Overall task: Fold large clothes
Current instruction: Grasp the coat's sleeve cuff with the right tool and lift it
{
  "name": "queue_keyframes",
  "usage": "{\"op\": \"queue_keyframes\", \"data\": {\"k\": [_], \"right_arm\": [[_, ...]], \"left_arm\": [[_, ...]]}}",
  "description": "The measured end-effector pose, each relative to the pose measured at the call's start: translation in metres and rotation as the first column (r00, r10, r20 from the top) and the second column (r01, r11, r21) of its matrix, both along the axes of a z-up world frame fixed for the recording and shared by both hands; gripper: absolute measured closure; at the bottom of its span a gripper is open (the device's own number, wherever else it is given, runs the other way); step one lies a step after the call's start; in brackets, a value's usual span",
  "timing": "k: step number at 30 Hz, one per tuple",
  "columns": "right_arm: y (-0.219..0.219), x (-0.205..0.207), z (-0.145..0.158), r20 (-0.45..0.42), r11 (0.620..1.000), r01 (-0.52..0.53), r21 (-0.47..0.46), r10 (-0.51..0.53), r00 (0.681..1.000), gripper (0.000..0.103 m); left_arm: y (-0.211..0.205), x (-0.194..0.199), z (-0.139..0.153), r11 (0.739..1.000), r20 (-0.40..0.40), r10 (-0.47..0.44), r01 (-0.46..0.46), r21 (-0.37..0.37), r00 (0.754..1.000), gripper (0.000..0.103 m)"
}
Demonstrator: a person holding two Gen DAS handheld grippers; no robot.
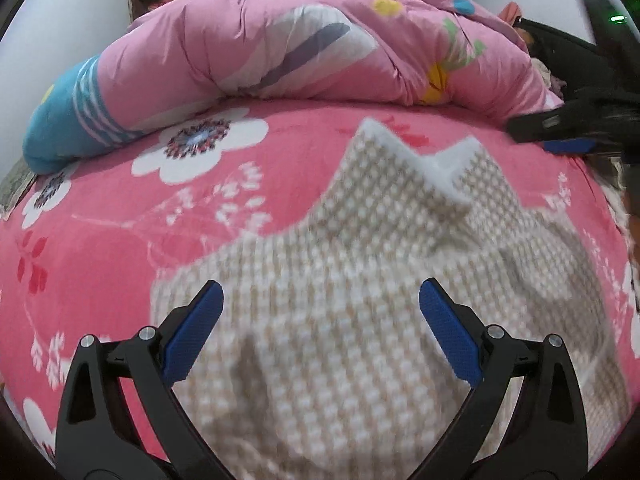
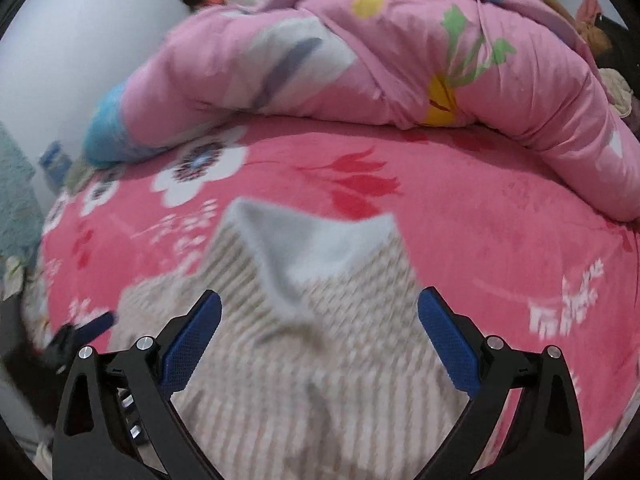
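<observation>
I see no containers here, only the bed. The checked beige garment (image 1: 360, 280) lies spread on the pink flowered sheet (image 1: 100, 248), its white-lined collar (image 1: 444, 168) pointing toward the rolled pink quilt (image 1: 280, 52). My left gripper (image 1: 321, 320) hangs over the garment, released, jaws wide with nothing between them. My right gripper (image 2: 320, 328) is likewise spread and holds nothing. Bare sheet lies between the collar and the quilt, and to the garment's left.

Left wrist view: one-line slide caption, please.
Open left gripper above a beige checked garment on the pink floral bedspread.
</observation>
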State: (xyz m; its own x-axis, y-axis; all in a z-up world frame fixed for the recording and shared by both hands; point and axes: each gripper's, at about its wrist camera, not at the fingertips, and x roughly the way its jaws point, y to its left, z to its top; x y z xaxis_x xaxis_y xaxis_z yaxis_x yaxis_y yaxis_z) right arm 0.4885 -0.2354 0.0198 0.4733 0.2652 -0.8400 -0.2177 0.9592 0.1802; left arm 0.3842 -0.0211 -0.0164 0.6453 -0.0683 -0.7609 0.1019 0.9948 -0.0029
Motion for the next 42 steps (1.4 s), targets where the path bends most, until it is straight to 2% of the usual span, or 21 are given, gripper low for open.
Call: {"op": "queue_keyframes", "data": {"k": [2,4,7,11,12,14,15,16,19,22,26,30,35,39,41,42], "right_arm": [[0.003,0.028,-0.012,-0.038,0.999,0.030,-0.040,-0.032,0.999,0.013],[0.002,0.052,-0.026,-0.086,0.997,0.059,-0.054,-0.064,0.994,0.015],[-0.003,0.077,-0.051,-0.167,0.992,0.117,-0.055,-0.125,0.978,0.023],[-0.012,0.095,-0.076,-0.224,0.982,0.176,-0.071,-0.188,0.956,0.032],[-0.014,0.097,-0.080,-0.238,0.981,0.185,-0.065,-0.196,0.951,0.039],[-0.018,0.099,-0.086,-0.264,0.980,0.195,-0.044,-0.199,0.944,0.053],[-0.020,0.097,-0.086,-0.270,0.981,0.191,-0.028,-0.192,0.944,0.068],[-0.021,0.096,-0.084,-0.273,0.983,0.185,-0.003,-0.179,0.945,0.077],[-0.021,0.084,-0.069,-0.245,0.988,0.148,0.042,-0.133,0.960,0.087],[-0.017,0.061,-0.048,-0.200,0.994,0.089,0.069,-0.074,0.977,0.090],[-0.003,0.028,-0.028,-0.140,0.998,-0.018,0.055,0.026,0.990,0.090],[0.009,-0.008,-0.016,-0.065,0.991,-0.135,-0.018,0.134,0.989,0.090],[0.021,-0.058,-0.025,0.000,0.948,-0.276,-0.155,0.280,0.960,0.090],[0.026,-0.092,-0.042,0.004,0.893,-0.356,-0.277,0.371,0.929,0.089],[0.027,-0.107,-0.054,-0.013,0.859,-0.384,-0.339,0.404,0.915,0.085],[0.027,-0.113,-0.056,-0.020,0.846,-0.400,-0.353,0.420,0.907,0.079]], "left_arm": [[0.002,0.014,0.002,1.000,0.005,0.005,-0.005,-0.004,1.000,0.008],[0.007,0.034,-0.005,1.000,-0.028,0.016,-0.016,-0.012,0.999,0.008],[0.012,0.055,-0.024,0.999,-0.089,0.033,-0.035,-0.023,0.995,0.008],[0.015,0.069,-0.057,0.997,-0.177,0.066,-0.073,-0.033,0.982,0.008],[0.017,0.072,-0.066,0.995,-0.207,0.075,-0.086,-0.044,0.975,0.008],[0.018,0.071,-0.070,0.995,-0.202,0.079,-0.091,-0.049,0.976,0.008],[0.016,0.070,-0.069,0.995,-0.198,0.080,-0.089,-0.040,0.977,0.008],[0.016,0.070,-0.069,0.995,-0.197,0.079,-0.088,-0.037,0.977,0.008],[0.016,0.068,-0.066,0.994,-0.192,0.076,-0.090,-0.066,0.978,0.008],[0.026,0.064,-0.060,0.985,-0.175,0.082,-0.106,-0.135,0.981,0.008],[0.044,0.054,-0.047,0.960,-0.135,0.117,-0.147,-0.239,0.984,0.008],[0.063,0.040,-0.025,0.933,-0.067,0.168,-0.180,-0.311,0.984,0.008],[0.072,0.031,0.002,0.914,-0.001,0.200,-0.187,-0.360,0.980,0.008],[0.061,0.033,0.017,0.926,0.035,0.173,-0.151,-0.347,0.984,0.008],[0.047,0.040,0.013,0.941,0.011,0.136,-0.126,-0.314,0.991,0.008],[0.034,0.045,0.005,0.959,-0.035,0.095,-0.101,-0.267,0.995,0.008]]}}
